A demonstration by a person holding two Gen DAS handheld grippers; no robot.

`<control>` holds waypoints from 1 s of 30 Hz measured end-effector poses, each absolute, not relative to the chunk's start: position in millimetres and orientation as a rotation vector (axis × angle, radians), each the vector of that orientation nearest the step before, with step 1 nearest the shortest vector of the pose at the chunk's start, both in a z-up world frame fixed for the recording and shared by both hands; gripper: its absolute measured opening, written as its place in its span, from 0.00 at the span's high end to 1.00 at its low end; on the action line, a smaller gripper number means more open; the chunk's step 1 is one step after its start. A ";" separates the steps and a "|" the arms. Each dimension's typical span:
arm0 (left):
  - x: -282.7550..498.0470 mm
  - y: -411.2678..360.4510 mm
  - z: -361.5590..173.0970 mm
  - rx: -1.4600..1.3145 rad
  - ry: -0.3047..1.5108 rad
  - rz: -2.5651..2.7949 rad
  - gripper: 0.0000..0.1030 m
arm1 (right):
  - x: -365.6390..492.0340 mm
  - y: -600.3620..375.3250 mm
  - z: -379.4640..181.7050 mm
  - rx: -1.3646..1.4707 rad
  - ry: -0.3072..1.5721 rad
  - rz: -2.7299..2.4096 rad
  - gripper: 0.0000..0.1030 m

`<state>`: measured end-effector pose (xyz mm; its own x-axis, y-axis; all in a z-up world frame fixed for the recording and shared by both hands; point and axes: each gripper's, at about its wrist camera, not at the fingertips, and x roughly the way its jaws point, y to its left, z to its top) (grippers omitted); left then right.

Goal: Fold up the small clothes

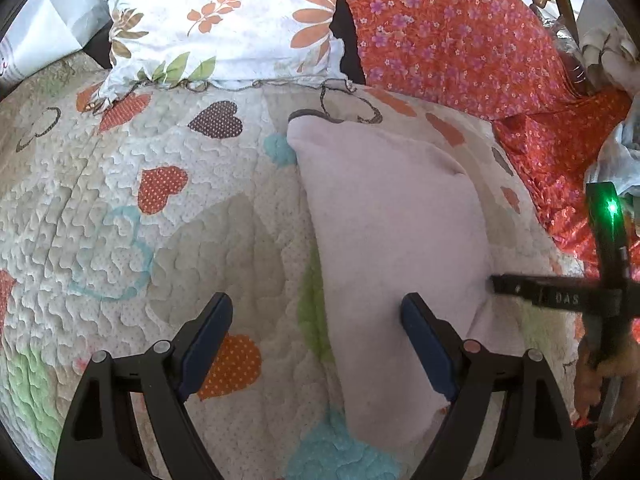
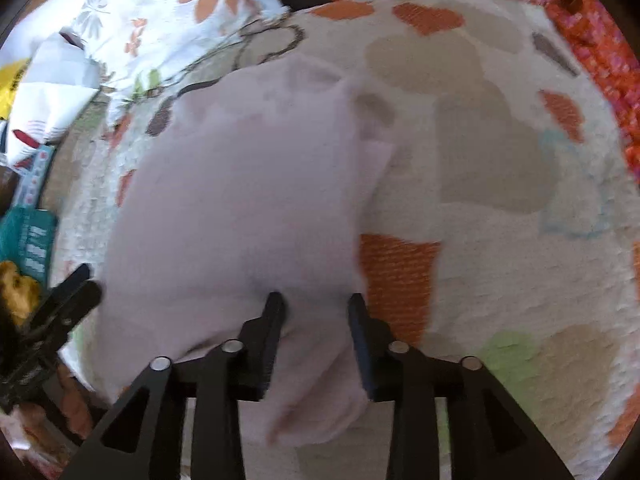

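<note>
Left wrist view: the left tool (image 1: 316, 312) is held above a quilted bedspread (image 1: 120, 200) printed with hearts, and its two blue-padded fingers (image 1: 208, 340) are spread wide apart with nothing between them. Under the left finger only the bedspread is seen; the right finger overlaps the lower edge of a pale pink garment (image 1: 392, 240), though whether it touches the cloth cannot be told. The garment is laid flat on the bedspread, running from the middle of the view towards the near edge, with a fold showing at its upper right. Behind it, towards the far side of the bed, a floral pillow (image 1: 224, 20) is propped, and to the right of that an orange flowered cloth (image 1: 460, 32) is spread. At the right edge of the garment the tip of the right tool (image 1: 520, 286) is seen reaching in, with a green light (image 1: 610, 208) glowing on its body and a hand (image 1: 596, 372) wrapped around the grip.

In the right wrist view, which is blurred, the left tool (image 2: 60, 308) is seen at the left edge. The pale pink garment (image 2: 240, 208) fills the centre. The right tool (image 2: 316, 304) is set partly apart, and a bunched corner of the garment lies between its fingers (image 2: 274, 320); the pads do not appear to be pressed onto the cloth. To the right, bare bedspread (image 2: 500, 260) is visible.
</note>
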<state>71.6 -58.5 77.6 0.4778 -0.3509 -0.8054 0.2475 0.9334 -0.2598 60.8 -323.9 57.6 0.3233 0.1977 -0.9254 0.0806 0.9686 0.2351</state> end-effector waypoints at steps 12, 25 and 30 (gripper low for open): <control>62.6 -14.5 104.2 -0.197 0.957 -0.300 0.17 | 30.6 -344.7 99.1 0.379 1.051 0.138 0.55; 59.9 -33.4 91.6 -0.167 1.000 -0.363 0.17 | 6.8 -300.6 56.5 0.329 1.194 0.202 0.91; 57.9 -63.4 75.0 -0.059 1.027 -0.361 0.17 | -15.0 -331.0 85.7 0.212 1.119 0.080 0.95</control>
<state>57.9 -63.4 75.0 0.4643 -0.3210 -0.8255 0.2661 0.9395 -0.2156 -15.0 -331.0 85.7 0.4362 0.1702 -0.8836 0.0422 0.9770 0.2090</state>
